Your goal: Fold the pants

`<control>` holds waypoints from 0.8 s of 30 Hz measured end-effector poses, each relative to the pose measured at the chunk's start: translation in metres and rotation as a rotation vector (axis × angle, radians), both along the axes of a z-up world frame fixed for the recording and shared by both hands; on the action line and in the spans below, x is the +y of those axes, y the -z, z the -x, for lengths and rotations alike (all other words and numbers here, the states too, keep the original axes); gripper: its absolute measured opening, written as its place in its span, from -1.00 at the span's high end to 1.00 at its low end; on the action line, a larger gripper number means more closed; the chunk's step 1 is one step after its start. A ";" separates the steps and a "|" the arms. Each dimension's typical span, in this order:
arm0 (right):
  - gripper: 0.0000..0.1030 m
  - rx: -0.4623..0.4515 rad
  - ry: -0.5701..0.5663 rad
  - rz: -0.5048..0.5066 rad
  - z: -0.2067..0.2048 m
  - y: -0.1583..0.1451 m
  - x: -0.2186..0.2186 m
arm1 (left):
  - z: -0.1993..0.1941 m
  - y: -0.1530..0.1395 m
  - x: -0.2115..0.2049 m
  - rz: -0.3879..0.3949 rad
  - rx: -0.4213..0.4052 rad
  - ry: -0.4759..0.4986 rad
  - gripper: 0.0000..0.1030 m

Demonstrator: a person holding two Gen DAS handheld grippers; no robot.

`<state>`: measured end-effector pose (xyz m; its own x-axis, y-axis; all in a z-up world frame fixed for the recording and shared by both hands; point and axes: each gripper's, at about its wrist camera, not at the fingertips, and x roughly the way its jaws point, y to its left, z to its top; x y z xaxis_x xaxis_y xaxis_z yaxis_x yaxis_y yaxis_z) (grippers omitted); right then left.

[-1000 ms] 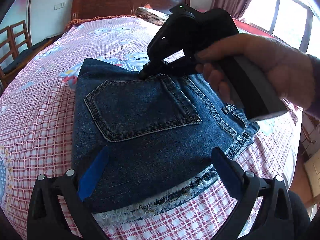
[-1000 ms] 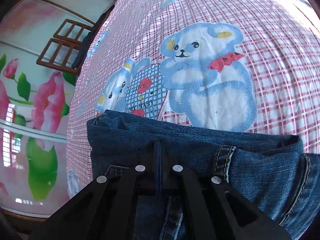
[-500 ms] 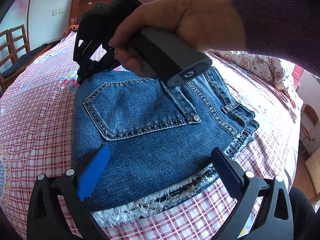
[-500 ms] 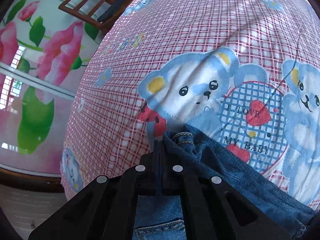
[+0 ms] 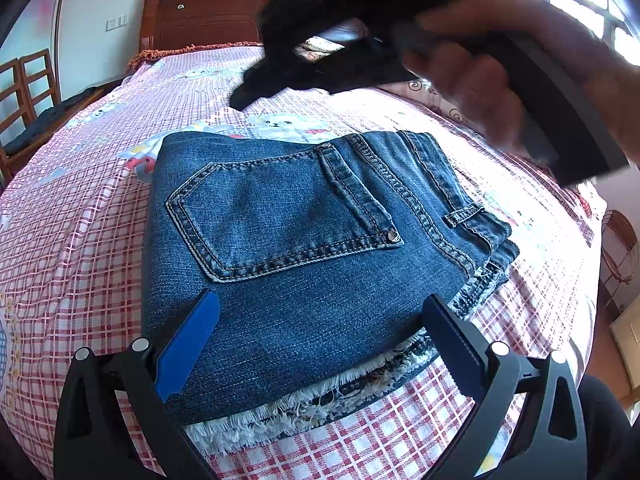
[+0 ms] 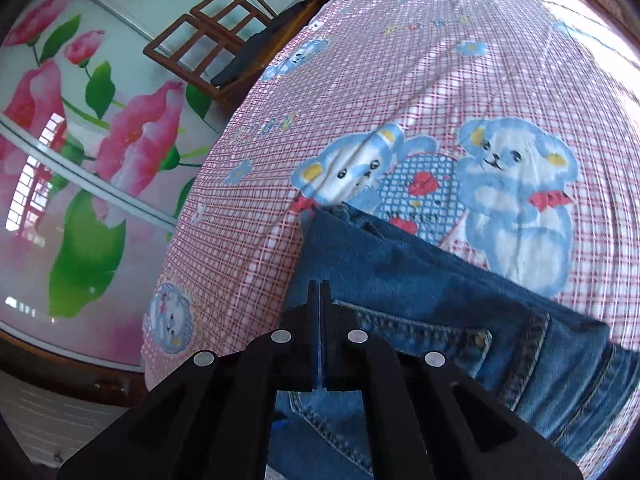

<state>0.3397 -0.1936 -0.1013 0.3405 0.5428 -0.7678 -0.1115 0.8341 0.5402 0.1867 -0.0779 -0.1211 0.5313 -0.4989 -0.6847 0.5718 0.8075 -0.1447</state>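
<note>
Jeans [image 5: 304,240] folded on bedsheet [image 5: 80,216] (no containers).

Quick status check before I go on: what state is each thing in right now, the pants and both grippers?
jeans: folded into a compact stack, lying flat on the bed, back pocket up, frayed hems at the near edge.
left gripper: open, jaws wide over the near edge of the jeans, gripping nothing.
right gripper: shut, nothing between the jaws, raised above the far edge of the jeans.
bedsheet: spread out under the jeans.
</note>
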 end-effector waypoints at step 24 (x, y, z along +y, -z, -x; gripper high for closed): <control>0.85 0.056 0.376 -0.179 0.200 0.041 -0.100 | 0.000 0.003 -0.013 -0.078 -0.015 -0.011 -0.95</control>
